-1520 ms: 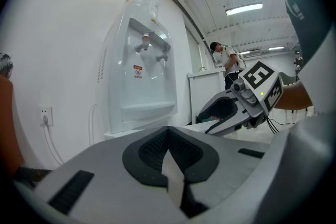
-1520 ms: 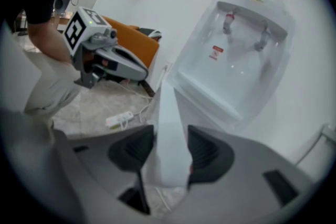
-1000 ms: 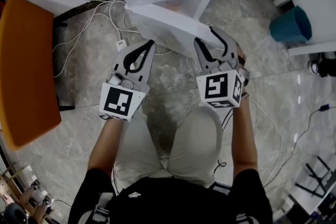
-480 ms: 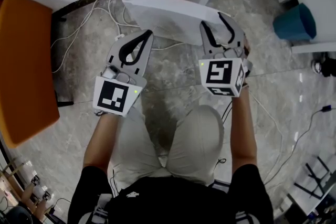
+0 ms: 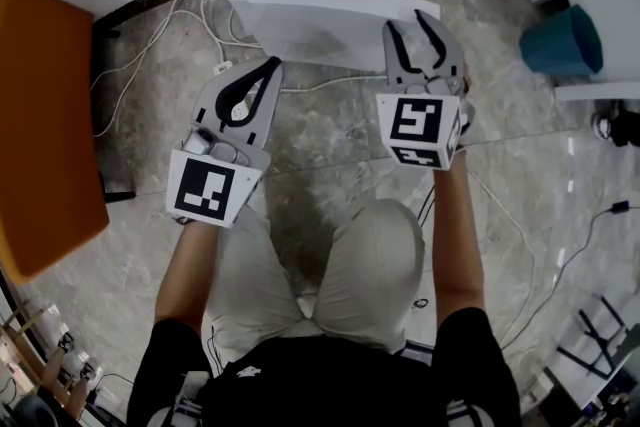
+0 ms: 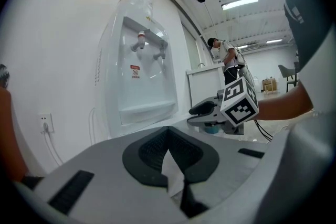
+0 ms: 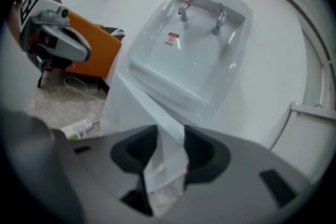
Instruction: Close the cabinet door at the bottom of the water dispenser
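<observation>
Jaws of the right gripper [image 5: 409,21], just narrowing, straddle the free edge of the flat white cabinet door [image 5: 320,15], upper centre. The left gripper [image 5: 270,66] is pinched together, empty. A skewed push could slip off that edge.

The water dispenser [image 6: 139,76] is white and stands upright against the wall. It has two taps above a recessed drip tray, with a small red label under the taps. Its cabinet door [image 5: 325,20], a plain white panel at the bottom, stands open, swung out at an angle over the floor.
</observation>
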